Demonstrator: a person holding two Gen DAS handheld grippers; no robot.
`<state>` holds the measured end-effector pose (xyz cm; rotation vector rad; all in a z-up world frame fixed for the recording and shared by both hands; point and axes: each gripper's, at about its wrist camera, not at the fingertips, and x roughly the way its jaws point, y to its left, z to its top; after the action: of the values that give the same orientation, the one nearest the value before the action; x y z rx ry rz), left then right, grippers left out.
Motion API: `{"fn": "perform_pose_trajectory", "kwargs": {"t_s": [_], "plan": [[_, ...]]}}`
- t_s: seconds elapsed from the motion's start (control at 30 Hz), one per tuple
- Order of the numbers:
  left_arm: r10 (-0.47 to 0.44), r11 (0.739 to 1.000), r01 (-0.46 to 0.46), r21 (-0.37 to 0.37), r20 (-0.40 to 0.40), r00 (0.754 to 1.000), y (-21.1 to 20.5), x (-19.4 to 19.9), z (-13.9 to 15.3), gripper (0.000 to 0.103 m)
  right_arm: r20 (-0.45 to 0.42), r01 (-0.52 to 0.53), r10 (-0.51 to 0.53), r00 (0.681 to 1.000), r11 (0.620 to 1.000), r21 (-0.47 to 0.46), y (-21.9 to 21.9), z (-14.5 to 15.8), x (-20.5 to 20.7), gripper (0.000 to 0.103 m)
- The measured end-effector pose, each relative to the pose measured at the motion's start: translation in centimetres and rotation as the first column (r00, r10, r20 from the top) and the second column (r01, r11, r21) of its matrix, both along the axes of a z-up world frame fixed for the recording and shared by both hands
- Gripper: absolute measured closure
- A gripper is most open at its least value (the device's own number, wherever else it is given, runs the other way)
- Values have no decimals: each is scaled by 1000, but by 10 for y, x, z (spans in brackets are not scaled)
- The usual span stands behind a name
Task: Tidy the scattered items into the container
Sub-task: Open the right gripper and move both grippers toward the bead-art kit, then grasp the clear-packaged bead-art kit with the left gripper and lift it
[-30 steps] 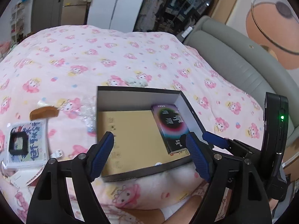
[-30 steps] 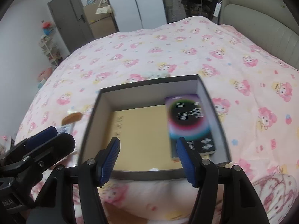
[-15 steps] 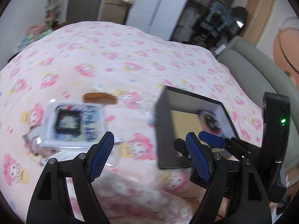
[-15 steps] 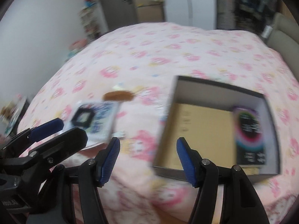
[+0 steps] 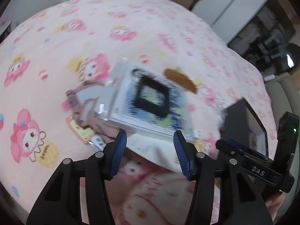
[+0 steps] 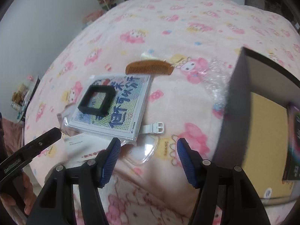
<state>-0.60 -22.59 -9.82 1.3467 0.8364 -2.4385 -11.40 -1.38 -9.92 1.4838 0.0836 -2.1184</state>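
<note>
A flat printed packet [image 5: 151,105] [image 6: 110,110] with a black square frame on top lies on the pink bedspread. A wooden comb [image 5: 181,79] [image 6: 149,67] lies just beyond it. A white watch strap [image 6: 154,127] and a clear plastic piece [image 6: 143,152] lie at the packet's near right corner. My left gripper [image 5: 150,136] hovers over the packet's near edge, its jaws closing with nothing pressed between them. My right gripper [image 6: 149,143] stands open above the clear piece. The dark open box [image 6: 262,112] [image 5: 241,120] stands to the right, a colourful carton [image 6: 294,144] inside.
Small sachets and paper wrappers [image 5: 82,129] lie left of the packet, and a white sheet [image 5: 150,148] sticks out under it. Crinkled clear film [image 6: 217,78] lies against the box's left wall. A shelf and cupboards stand beyond the bed.
Both views have swung left from the box down to the scattered items, which are now closer. The left jaws stand narrower than before. The box now sits at the right edge.
</note>
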Motion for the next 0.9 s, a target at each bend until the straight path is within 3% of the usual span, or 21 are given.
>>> {"fn": "perform_pose_trajectory", "kwargs": {"t_s": [0.23, 0.5, 0.6, 0.67, 0.8, 0.9], "plan": [[96, 994, -96, -50, 8, 995, -44, -13, -27, 51, 65, -50, 48, 997, 998, 36, -33, -32, -25, 44], [24, 999, -26, 46, 40, 999, -55, -44, -61, 51, 166, -88, 89, 982, 996, -15, -61, -67, -48, 43], [-12, 995, 8, 104, 38, 999, -47, -46, -60, 51, 144, -115, 118, 982, 993, -32, -66, -59, -41, 55], [-16, 999, 14, 50, 43, 999, -40, -42, -51, 51, 110, -134, 133, 985, 991, 4, -69, -51, -33, 55], [3, 996, -3, 84, 1, 1000, -50, -34, -40, 51, 145, -135, 141, 979, 990, -47, -61, -41, -24, 55], [83, 996, -83, 20, -2, 997, -71, -33, -31, 51, 191, -172, 193, 962, 978, -119, -65, -30, -13, 55]]}}
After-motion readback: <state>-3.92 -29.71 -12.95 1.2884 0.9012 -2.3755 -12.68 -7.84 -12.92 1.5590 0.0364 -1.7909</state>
